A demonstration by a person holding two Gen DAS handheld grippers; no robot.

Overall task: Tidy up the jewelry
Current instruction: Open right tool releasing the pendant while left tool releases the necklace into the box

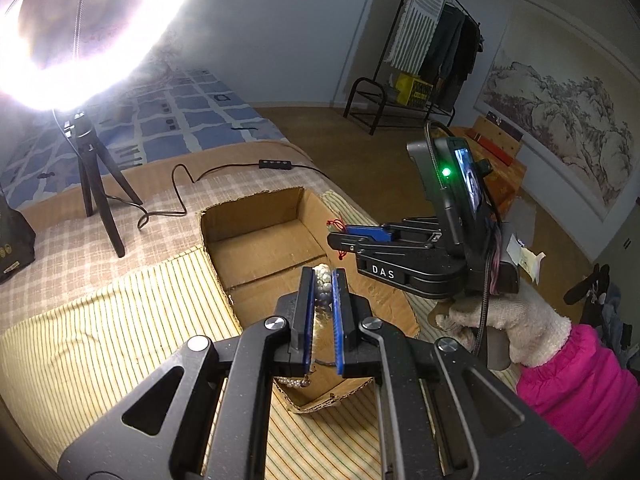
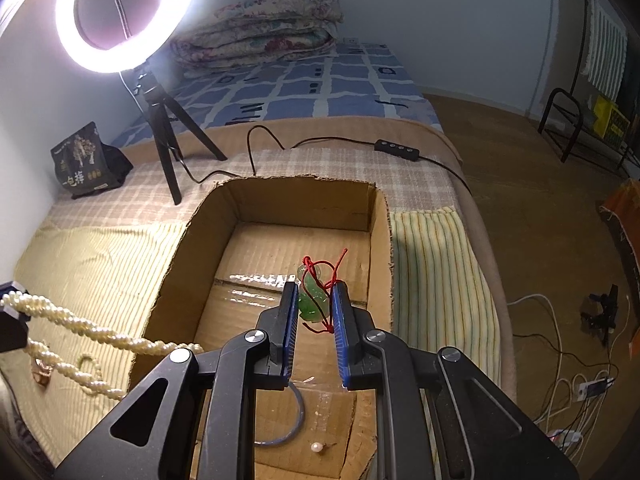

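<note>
left gripper [image 1: 324, 276] clenches twisted pearl strand [image 1: 322, 284]; right gripper [image 2: 316, 300] grips glossy green pendant [image 2: 312, 300] over corrugated box [image 2: 180, 240].

The right gripper [image 1: 340, 236] has the white letters "DAS" on its black side. A black bag [image 2: 86, 160] sits on the bed beside the ring light's stand, and it has big pale Chinese signs that look like "一包" and one more sign. The small print on that bag is too tiny to read.
</note>
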